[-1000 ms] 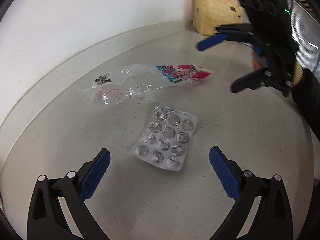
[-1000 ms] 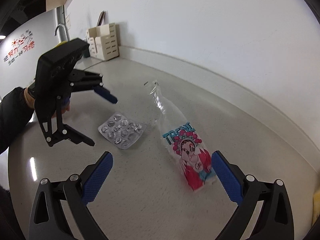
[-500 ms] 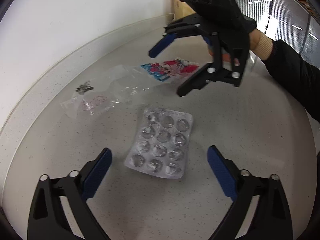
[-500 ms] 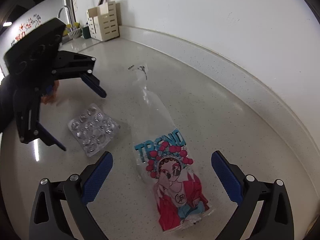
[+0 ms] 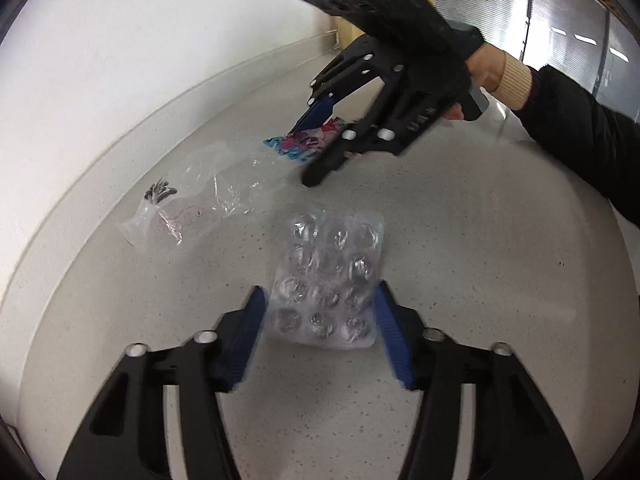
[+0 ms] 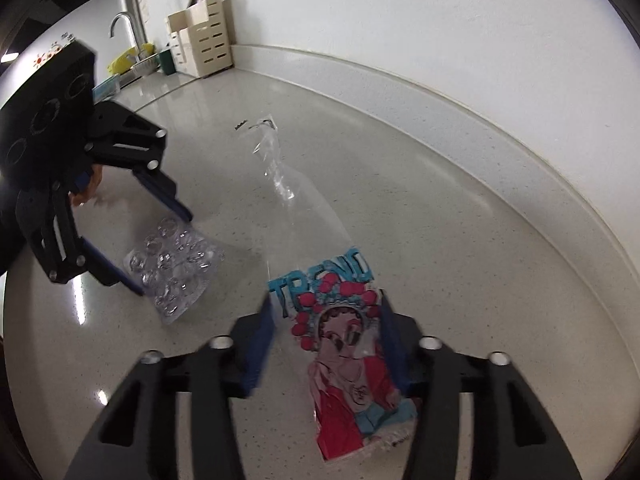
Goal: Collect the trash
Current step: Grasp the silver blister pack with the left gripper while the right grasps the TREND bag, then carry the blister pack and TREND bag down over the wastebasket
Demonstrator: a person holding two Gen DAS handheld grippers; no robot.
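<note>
Jaws of the left gripper (image 5: 318,312) are closing around the clear plastic blister pack (image 5: 328,280) at lower centre. The right gripper (image 6: 326,320) closes around the printed cellophane wrapper (image 6: 344,340); only its view shows the sink tap (image 6: 122,24) upper left, beyond the speckled surface (image 6: 440,208).

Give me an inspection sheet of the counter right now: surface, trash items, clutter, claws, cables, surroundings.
Surface: pale speckled counter, glossy.
Job's things: empty blister pack; clear printed wrapper, both lying flat, apart.
Clutter: nothing seen near the trash.
Claws: left claw closing, blister pack between its pads; right claw closing around the wrapper's printed end.
Cables: nothing seen.
Surroundings: white wall; beige slotted rack, faucet far along the counter.
</note>
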